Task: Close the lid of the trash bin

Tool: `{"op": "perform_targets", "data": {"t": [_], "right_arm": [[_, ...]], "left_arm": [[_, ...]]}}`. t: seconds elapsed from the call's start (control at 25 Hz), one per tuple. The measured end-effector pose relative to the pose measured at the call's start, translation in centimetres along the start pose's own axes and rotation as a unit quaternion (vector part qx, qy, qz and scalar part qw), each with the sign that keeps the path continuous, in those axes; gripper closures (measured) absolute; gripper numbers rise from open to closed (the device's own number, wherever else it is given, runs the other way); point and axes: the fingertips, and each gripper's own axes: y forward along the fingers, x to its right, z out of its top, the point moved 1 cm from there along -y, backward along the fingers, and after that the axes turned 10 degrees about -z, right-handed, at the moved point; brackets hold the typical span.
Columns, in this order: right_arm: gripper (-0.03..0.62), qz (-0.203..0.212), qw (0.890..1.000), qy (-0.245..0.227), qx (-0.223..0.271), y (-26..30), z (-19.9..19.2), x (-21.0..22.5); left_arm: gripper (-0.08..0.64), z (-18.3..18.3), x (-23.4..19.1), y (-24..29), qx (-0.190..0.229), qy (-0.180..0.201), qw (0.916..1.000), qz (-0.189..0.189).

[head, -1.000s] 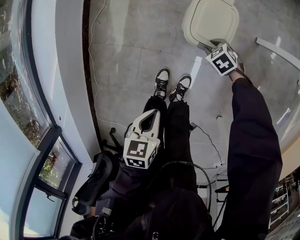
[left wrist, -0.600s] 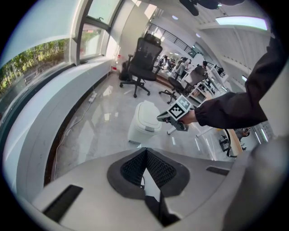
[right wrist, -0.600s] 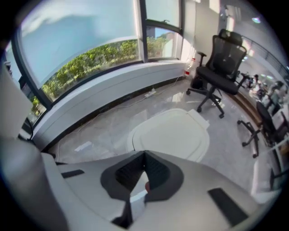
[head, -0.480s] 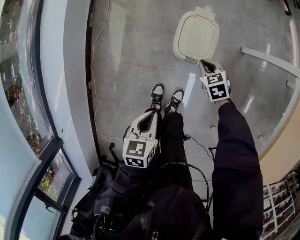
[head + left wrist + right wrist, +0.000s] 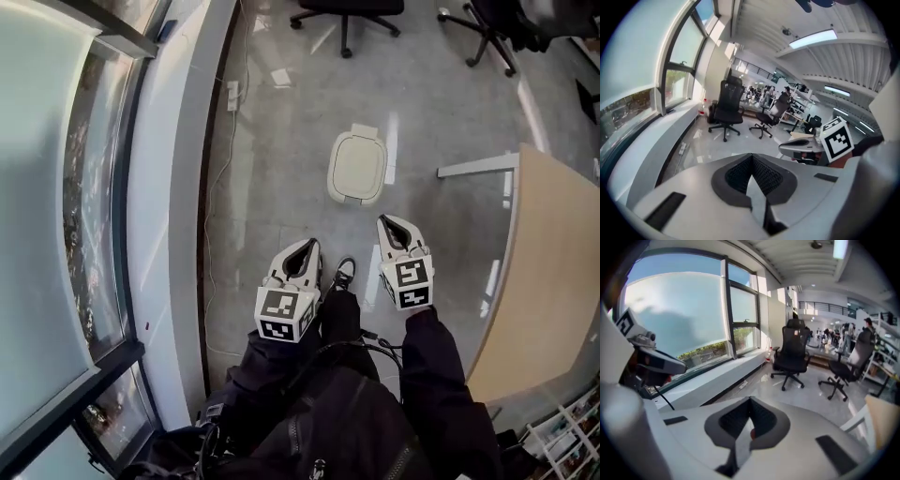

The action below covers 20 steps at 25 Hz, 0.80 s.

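Observation:
The cream trash bin (image 5: 357,167) stands on the grey floor with its lid down flat. Both grippers are held up in front of the person, well short of the bin and touching nothing. My left gripper (image 5: 304,247) is shut, its pads meeting at the tip with nothing between them (image 5: 751,154). To its right, my right gripper (image 5: 393,223) points toward the bin and is also shut and empty (image 5: 750,399). The bin shows in neither gripper view; they look out over the office.
A long window ledge (image 5: 173,187) runs down the left, with a power strip (image 5: 232,94) and its cable beside it. Black office chairs (image 5: 347,14) stand beyond the bin. A wooden table (image 5: 548,272) fills the right. The person's shoe (image 5: 343,274) is below the grippers.
The right gripper has left the bin's front edge and risen toward the person. The left gripper has risen too. The bin now looks smaller and farther off.

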Motion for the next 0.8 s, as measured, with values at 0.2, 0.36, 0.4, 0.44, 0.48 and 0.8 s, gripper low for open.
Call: {"op": "perform_targets", "data": {"t": [0.2, 0.36, 0.4, 0.44, 0.48, 0.8], "right_arm": [[0.586, -0.038, 0.994, 0.021, 0.101, -10.3, 8.3, 0.2], [0.586, -0.073, 0.981, 0.068, 0.168, -16.6, 12.9, 1.2], [0.586, -0.079, 0.977, 0.077, 0.181, -17.9, 13.7, 1.3], [0.586, -0.084, 0.974, 0.084, 0.193, -19.1, 14.4, 1.5], [0.586, -0.088, 0.971, 0.089, 0.205, -20.3, 15.1, 1.7], [0.586, -0.115, 0.95, 0.081, 0.278, -27.4, 19.9, 2.5]], "left_arm": [[0.558, 8.4, 4.5, -3.7, 0.061, 0.046, 0.9969, -0.015], [0.558, 14.4, 7.2, -6.9, 0.11, 0.082, 0.9903, -0.021], [0.558, 15.4, 8.1, -7.5, 0.117, 0.091, 0.9887, -0.026], [0.558, 16.2, 9.0, -8.1, 0.121, 0.097, 0.9873, -0.033], [0.558, 16.8, 10.0, -8.6, 0.125, 0.102, 0.9861, -0.041], [0.558, 20.8, 15.1, -12.1, 0.163, 0.15, 0.9731, -0.063]]}}
